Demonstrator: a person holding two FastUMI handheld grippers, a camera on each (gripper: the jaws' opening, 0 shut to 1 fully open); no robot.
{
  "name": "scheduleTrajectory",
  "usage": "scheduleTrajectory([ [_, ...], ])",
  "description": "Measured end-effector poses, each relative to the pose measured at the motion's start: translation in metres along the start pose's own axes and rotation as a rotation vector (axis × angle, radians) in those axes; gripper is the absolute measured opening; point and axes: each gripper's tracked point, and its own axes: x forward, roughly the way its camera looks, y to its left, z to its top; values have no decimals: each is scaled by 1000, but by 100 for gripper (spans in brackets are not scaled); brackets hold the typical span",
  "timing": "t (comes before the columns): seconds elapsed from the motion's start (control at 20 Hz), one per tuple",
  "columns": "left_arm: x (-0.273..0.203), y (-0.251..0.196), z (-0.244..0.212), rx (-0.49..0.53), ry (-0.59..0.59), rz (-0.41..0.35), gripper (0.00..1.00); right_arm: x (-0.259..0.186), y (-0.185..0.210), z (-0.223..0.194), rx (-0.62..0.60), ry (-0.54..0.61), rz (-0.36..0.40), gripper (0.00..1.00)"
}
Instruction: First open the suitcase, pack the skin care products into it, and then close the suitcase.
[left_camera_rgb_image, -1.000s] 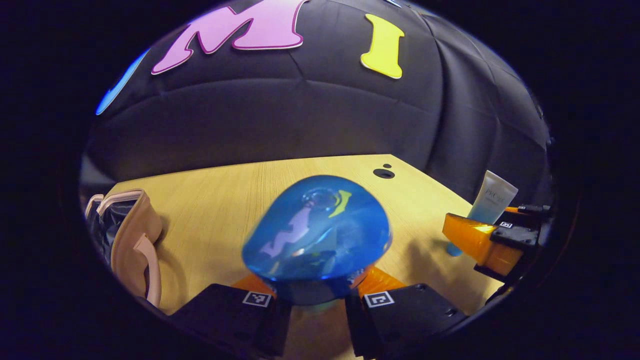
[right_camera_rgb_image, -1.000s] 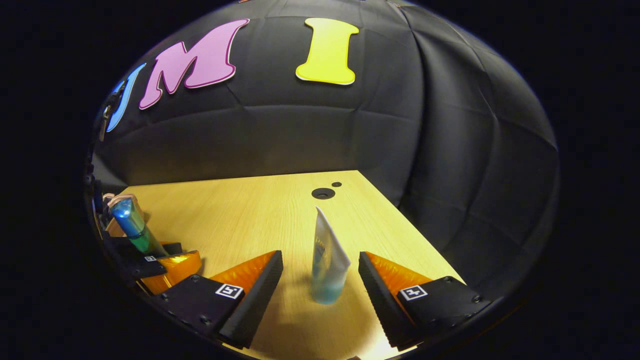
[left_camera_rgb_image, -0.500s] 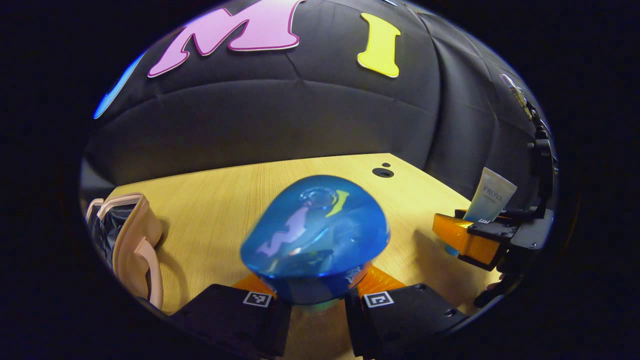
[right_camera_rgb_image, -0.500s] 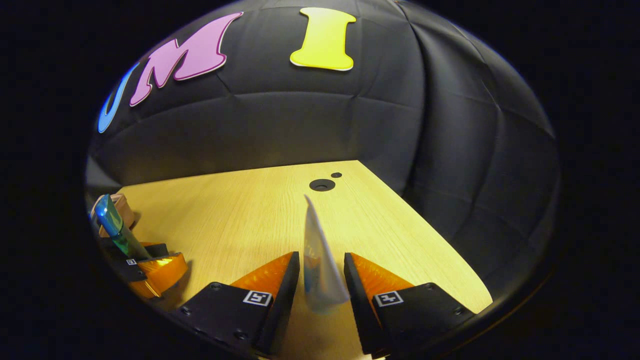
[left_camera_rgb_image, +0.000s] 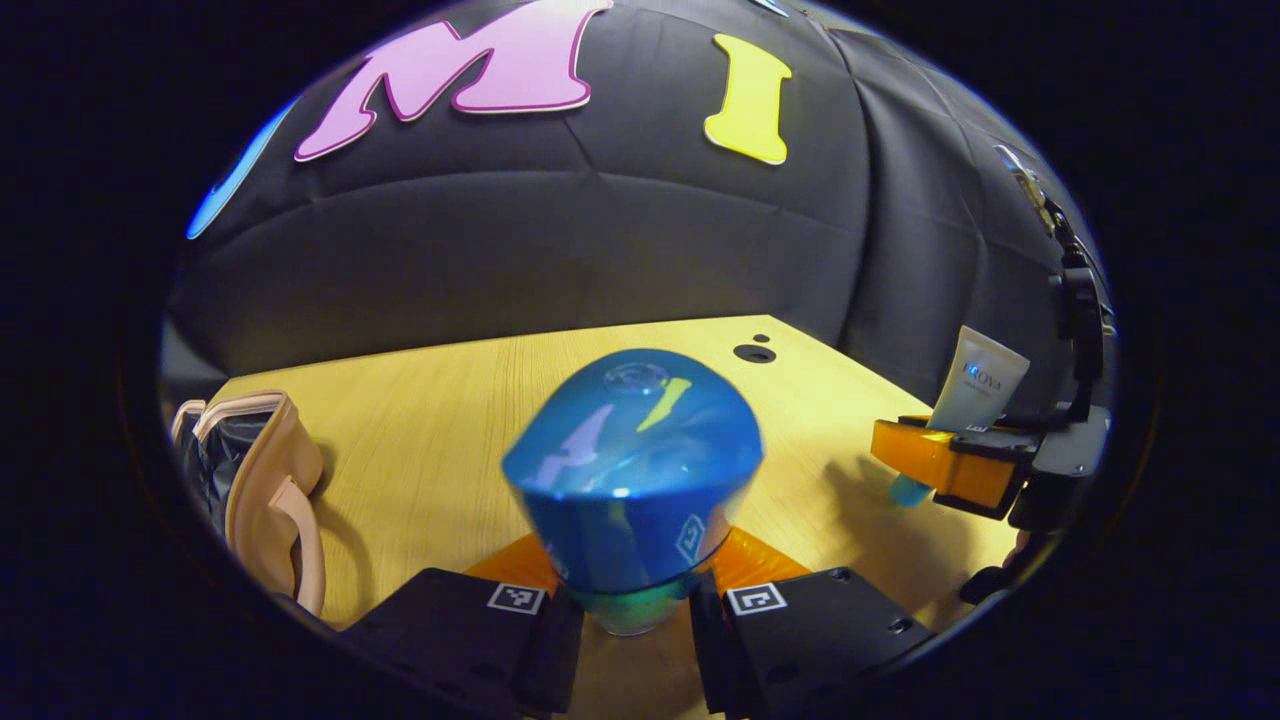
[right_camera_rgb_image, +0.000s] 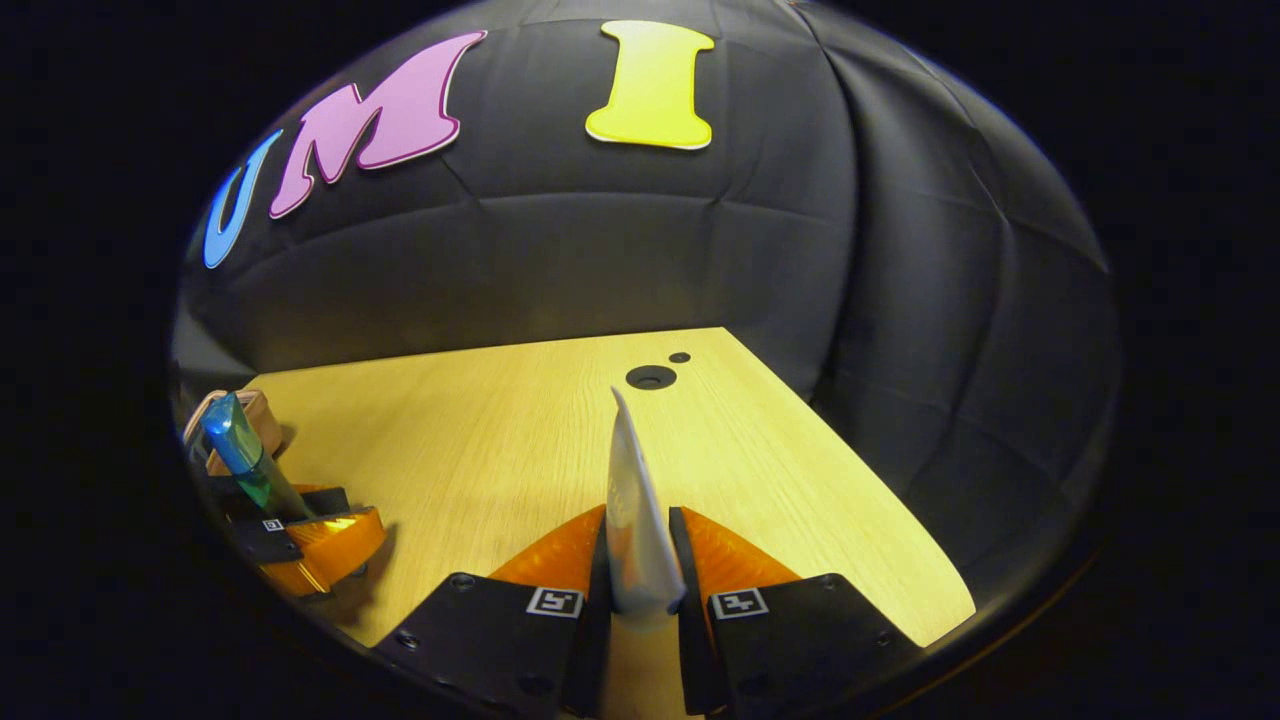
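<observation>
Suitcase: a small pink case (left_camera_rgb_image: 262, 478) sits at the left edge of the table (left_camera_rgb_image: 440, 420) in the left gripper view. Its lid looks parted, with dark lining showing in the gap, so I judge the opening step done. How wide it stands open is hard to tell at the rim of the view.

Blue bottle: a shiny blue bottle (left_camera_rgb_image: 632, 460) stands upright between the fingers of the left gripper (left_camera_rgb_image: 628, 610), its greenish lower end caught between them. In the right gripper view the same bottle (right_camera_rgb_image: 240, 460) shows far left, held up near the case.

Left gripper: closed on the blue bottle, both fingers pressing its narrow lower end.

White tube: a pale tube (right_camera_rgb_image: 632, 530) stands on end between the fingers of the right gripper (right_camera_rgb_image: 636, 600). In the left gripper view it (left_camera_rgb_image: 978, 380) shows at the right, well apart from the case.

Right gripper: clamped on the white tube, both fingers tight against its flat sides.

Done so far: case apparently open; both products gripped.

Left to do: neither product is in the case yet. Each has to be carried over the parted lid and let go inside, then the lid brought down.

Nearest step, by my reading: the bottle is closer to the case and likely goes in first; the tube has most of the table to cross.

Watch for: the bottle is held only by its lower end and could tip.
</observation>
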Motion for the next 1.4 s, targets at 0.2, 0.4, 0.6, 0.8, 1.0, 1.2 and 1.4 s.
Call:
scheduleTrajectory([
  [0.2,-25,8,28,-20,-76,-9,51,-25,11,17,-40,-24,25,31],
  [0.4,-79,42,53,-40,-105,22,51,-57,44,35,-70,-26,107,31],
  [0.6,-142,112,64,-77,-94,114,51,-94,91,54,-103,-43,201,36],
  [0.8,-191,209,54,-119,-33,253,51,-137,150,76,-145,-68,298,31],
  [1.0,-214,289,19,-140,87,304,51,-176,210,82,-145,-68,386,36],
  [1.2,-205,322,-33,-220,295,251,47,-211,266,88,-165,-93,469,31],
  [1.4,-185,331,-72,-246,487,184,49,-243,303,90,-134,-87,520,31],
])
